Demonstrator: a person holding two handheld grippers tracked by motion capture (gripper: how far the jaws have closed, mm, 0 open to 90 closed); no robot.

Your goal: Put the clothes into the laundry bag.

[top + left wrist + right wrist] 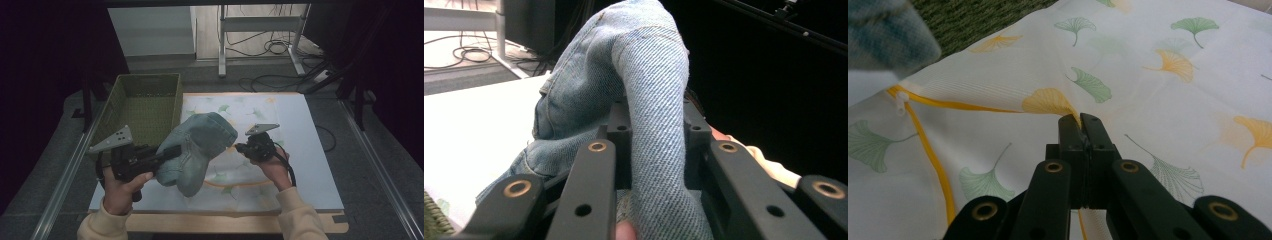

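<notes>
The folded light-blue denim garment is held raised above the white table cloth printed with green and yellow ginkgo leaves, just beside the olive-green woven plastic basket. The left gripper has its fingers clamped on a fold of the denim. The right gripper has its fingers pressed together, pinching the cloth beside the garment.

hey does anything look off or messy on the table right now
Nothing is spilled or damaged. The denim garment hangs bunched up and off the table, clamped in the left tongs, partly over the green basket. The leaf-print tablecloth lies flat, and the right tongs are closed above it.
</notes>
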